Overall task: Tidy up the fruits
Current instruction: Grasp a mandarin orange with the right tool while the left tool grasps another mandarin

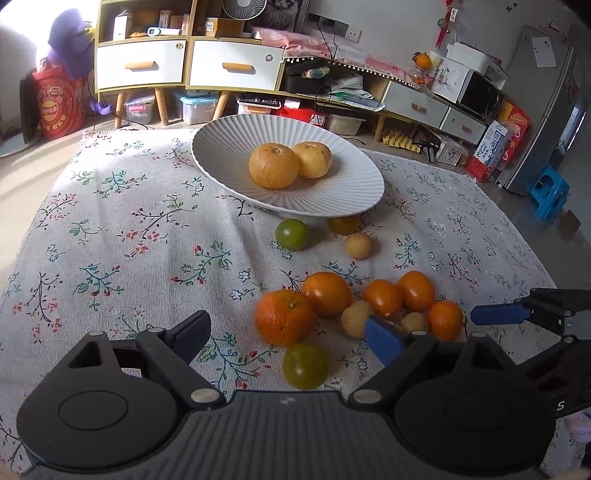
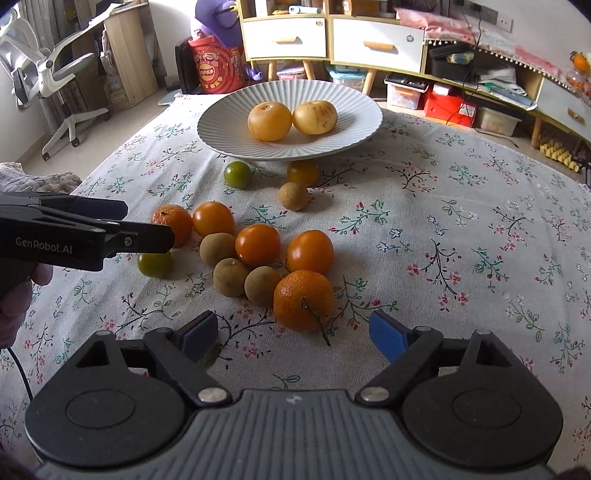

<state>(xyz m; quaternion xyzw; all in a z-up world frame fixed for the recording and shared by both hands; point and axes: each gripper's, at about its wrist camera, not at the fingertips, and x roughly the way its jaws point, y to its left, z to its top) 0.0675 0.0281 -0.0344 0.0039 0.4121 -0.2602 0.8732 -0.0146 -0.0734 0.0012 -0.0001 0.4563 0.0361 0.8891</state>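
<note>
Setting: home living room. Evidence: floral tablecloth (image 2: 461, 229) over table; white-and-wood drawer cabinets (image 1: 184, 62) along wall with boxes on shelves; desk fan (image 1: 243, 7) on top; low TV-style unit (image 1: 432, 107) with microwave (image 1: 480, 92); grey refrigerator (image 1: 543, 110); blue plastic stool (image 1: 550, 192); storage bins (image 1: 195, 107) under cabinets; white office chair (image 2: 48, 70) by window; red gift box (image 1: 55, 107) on floor.

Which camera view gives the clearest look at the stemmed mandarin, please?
The right wrist view: the stemmed mandarin sits close, whole, stem showing. In the left wrist view it is small at the cluster's far edge, partly hidden.
</note>
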